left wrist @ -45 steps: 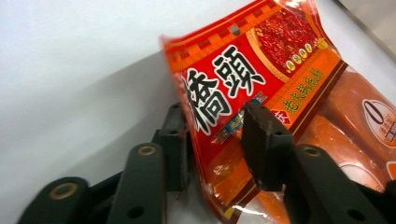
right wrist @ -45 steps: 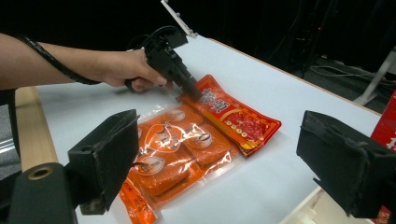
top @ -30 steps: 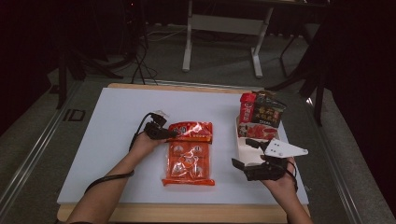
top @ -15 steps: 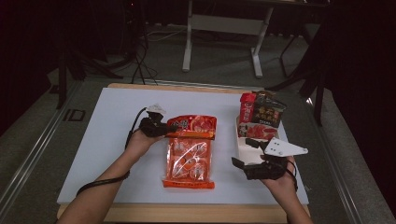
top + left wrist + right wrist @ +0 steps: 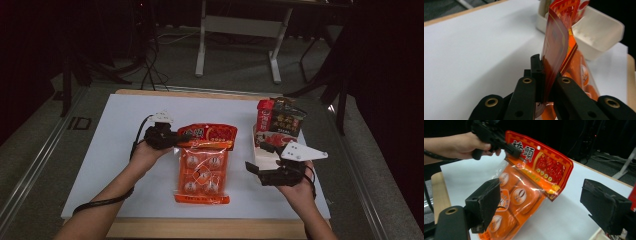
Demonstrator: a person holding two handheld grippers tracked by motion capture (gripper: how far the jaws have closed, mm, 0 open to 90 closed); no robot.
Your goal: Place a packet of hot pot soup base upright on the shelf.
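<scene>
Your left gripper (image 5: pixel 176 138) is clamped on the raised header of the orange snack packet (image 5: pixel 202 170), which lies mid-table between your hands and blocks any straight pass across the white tabletop (image 5: pixel 115 135). To your right, the white bin (image 5: pixel 258 152) with its upright dark packets (image 5: pixel 280 120) stands just beyond your right gripper (image 5: pixel 255 170), whose jaws are spread wide, closing off that far right corner. You have bare table to the left of the packet and behind it toward the far edge.

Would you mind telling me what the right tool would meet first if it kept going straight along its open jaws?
Most likely the orange snack packet, lying ahead between the right tool's open jaws; depth is hard to judge.
</scene>
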